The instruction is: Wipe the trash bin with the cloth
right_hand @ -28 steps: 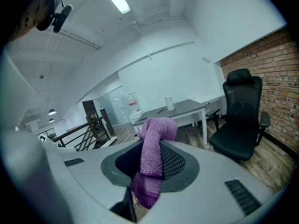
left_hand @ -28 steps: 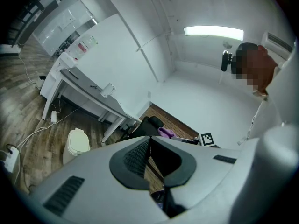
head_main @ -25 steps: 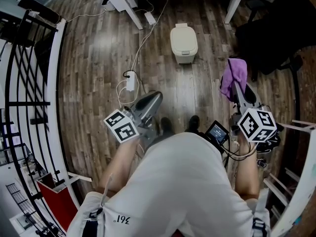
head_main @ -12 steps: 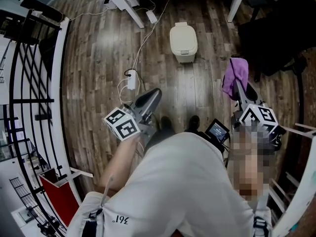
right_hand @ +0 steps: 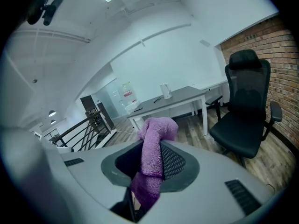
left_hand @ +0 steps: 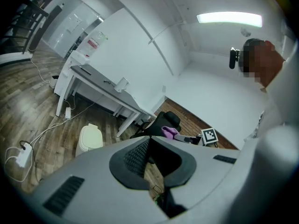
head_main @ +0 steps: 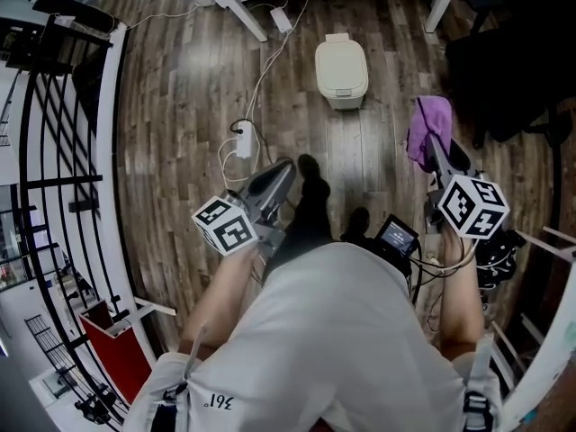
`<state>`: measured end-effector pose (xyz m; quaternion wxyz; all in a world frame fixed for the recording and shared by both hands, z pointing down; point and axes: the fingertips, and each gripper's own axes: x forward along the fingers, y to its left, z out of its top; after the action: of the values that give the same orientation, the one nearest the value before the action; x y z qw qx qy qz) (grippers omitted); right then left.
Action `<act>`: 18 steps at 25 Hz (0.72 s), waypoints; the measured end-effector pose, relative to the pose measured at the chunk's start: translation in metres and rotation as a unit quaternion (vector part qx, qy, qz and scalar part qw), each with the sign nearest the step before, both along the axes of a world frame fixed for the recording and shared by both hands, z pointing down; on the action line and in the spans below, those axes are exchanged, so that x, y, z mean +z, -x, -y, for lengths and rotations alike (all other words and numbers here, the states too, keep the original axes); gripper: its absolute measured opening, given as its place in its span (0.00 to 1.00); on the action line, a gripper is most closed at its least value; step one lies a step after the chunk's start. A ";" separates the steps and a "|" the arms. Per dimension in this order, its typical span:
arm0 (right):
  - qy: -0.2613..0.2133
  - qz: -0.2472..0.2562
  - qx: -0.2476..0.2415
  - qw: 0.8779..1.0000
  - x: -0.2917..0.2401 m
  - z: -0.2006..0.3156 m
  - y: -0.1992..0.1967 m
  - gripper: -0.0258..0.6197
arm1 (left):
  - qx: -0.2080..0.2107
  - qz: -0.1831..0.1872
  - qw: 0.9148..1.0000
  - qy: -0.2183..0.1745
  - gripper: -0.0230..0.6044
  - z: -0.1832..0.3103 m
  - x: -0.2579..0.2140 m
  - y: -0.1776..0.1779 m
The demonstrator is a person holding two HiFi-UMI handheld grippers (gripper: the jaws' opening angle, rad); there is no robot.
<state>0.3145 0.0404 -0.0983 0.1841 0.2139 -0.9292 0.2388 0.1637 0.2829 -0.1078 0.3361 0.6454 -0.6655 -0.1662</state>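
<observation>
The bin (head_main: 341,68) stands upright on the wood floor (head_main: 180,88) ahead of the person. It is cream-coloured and its lid is down. It sits just short of the desk (left_hand: 100,85) legs and well apart from both grippers. A white adapter (head_main: 241,139) lies on the floor to the bin's left, nearer the person.

The right gripper (right_hand: 150,144) is clamped on the cloth (right_hand: 155,127). The purple cloth is pinched between the two pads, with its upper end bunched above the jaw tips and its lower end hanging into the gap behind them. In the head view this gripper is at the right, beside the black chair (head_main: 504,70). There the cloth hangs clear of the floor and does not touch the bin.

The left gripper (left_hand: 150,140) is fully closed, its jaws meeting at the tips with nothing between them. In the head view it is at the left, above the floor, and points roughly toward the bin without reaching it. In its own view the bin shows to the left of the jaws, and the cloth shows small beyond the tips.

A black railing (head_main: 54,151) runs down the left edge of the head view.
</observation>
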 end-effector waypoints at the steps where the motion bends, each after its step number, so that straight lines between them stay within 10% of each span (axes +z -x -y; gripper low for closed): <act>1: 0.000 -0.002 0.001 1.000 0.003 0.002 0.009 0.19 | 0.004 -0.002 1.000 0.000 0.04 0.003 0.005 0.010; 18: 0.004 -0.065 0.037 0.997 0.022 0.059 0.219 0.19 | 0.084 -0.032 0.996 0.002 0.04 0.105 0.038 0.210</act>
<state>0.0952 -0.0185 -0.0767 0.2357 0.2621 -0.9059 0.2347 -0.0461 0.1781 -0.0699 0.3714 0.6930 -0.5976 -0.1570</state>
